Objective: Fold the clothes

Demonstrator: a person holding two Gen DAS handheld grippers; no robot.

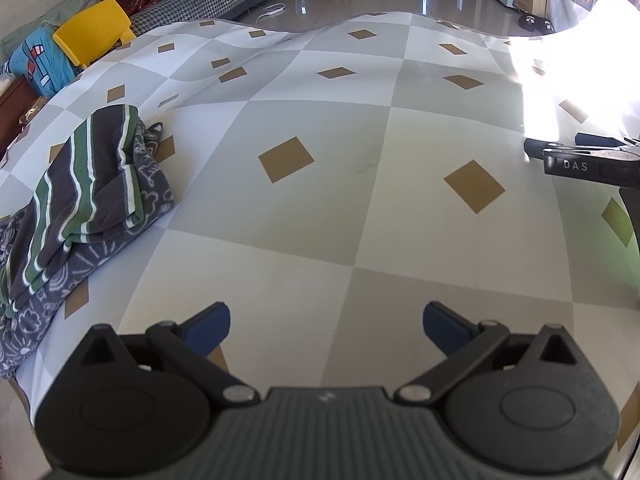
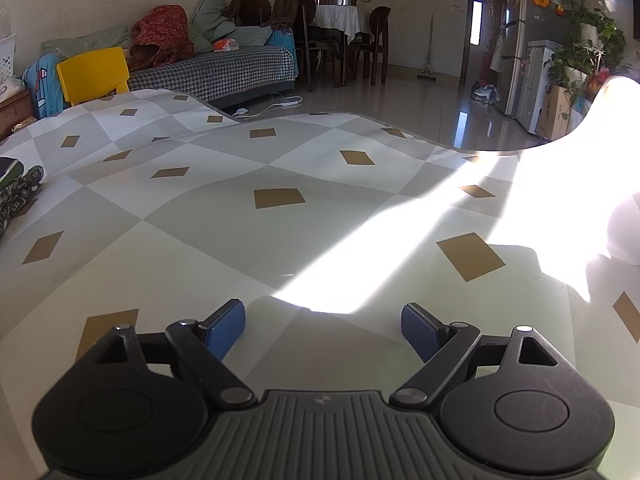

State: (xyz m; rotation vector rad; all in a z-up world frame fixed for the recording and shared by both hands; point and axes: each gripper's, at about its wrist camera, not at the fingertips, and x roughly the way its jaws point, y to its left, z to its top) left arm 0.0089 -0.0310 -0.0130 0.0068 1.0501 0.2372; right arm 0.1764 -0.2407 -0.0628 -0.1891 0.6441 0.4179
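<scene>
1. Left gripper hovers wide open and empty over the checked bench.
2. Right gripper likewise, wide and empty.
3. Clothes lie piled at the bench's left edge.
4. Yellow chair stands beyond, far left.

Tabletop covered by a checked cloth, grey and off-white squares with small brown diamonds; far edge of the cloth ripples. Left side: striped garment, dark grey with green and white bands, loosely folded, lying on top of a grey patterned garment that rests directly on the cloth. Centre bare. Strong sunlight patch washes out the right side.
</scene>
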